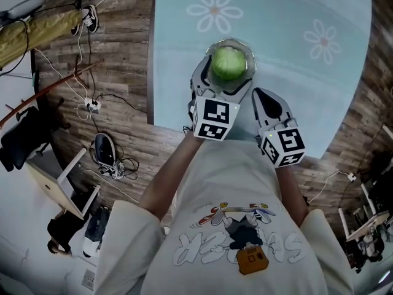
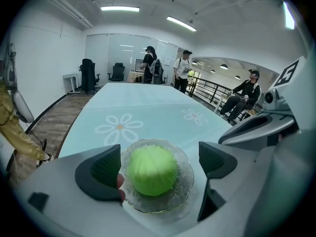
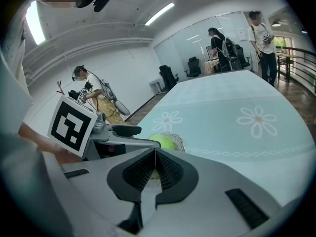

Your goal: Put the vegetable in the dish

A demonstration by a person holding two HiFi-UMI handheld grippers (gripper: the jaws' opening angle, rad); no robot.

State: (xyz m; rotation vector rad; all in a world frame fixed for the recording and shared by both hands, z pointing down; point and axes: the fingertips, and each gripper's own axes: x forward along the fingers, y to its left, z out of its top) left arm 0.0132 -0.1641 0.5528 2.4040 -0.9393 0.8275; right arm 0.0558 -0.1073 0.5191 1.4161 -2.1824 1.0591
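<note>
A round green cabbage (image 1: 228, 63) rests in a clear glass dish (image 1: 250, 57) near the table's front edge. My left gripper (image 1: 224, 82) is open, with one jaw on each side of the dish and neither pad touching the cabbage (image 2: 152, 171). The left gripper view shows the dish rim (image 2: 185, 164) between the dark pads (image 2: 101, 174). My right gripper (image 1: 261, 94) hangs just right of the dish, shut with nothing in it. In the right gripper view its pads (image 3: 170, 171) meet, and the cabbage (image 3: 163, 142) shows beyond them.
The table wears a pale blue cloth (image 1: 295, 72) with daisy prints. Its front edge (image 1: 172, 126) lies close to my body. Cables and bags lie on the wooden floor (image 1: 104, 103) at the left. Several people (image 2: 183, 68) stand beyond the far end.
</note>
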